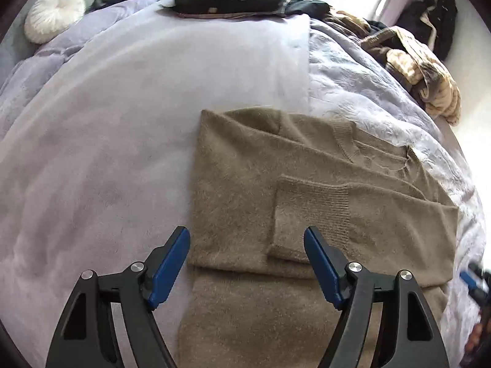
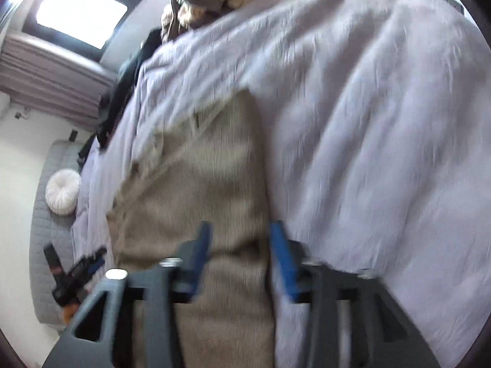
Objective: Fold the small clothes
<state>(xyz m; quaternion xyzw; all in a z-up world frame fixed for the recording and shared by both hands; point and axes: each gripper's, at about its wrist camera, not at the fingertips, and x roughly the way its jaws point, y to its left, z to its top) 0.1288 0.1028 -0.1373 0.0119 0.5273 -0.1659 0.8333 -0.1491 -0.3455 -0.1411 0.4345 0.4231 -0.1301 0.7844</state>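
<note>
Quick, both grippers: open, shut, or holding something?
Left gripper: jaws open, holding nothing, above the tan sweater.
Right gripper: jaws open, nothing gripped; view blurred.

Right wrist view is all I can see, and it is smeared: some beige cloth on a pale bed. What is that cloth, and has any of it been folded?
Observer: It is a beige sweater. The left wrist view shows one sleeve already folded across its body.
Operator: Is the other claw holding it?
Observer: No. The left gripper is open above the sweater's lower part, with nothing between its fingers.
Operator: Which way round does it lie?
Observer: Its ribbed collar is at the far end, away from that gripper.
</note>
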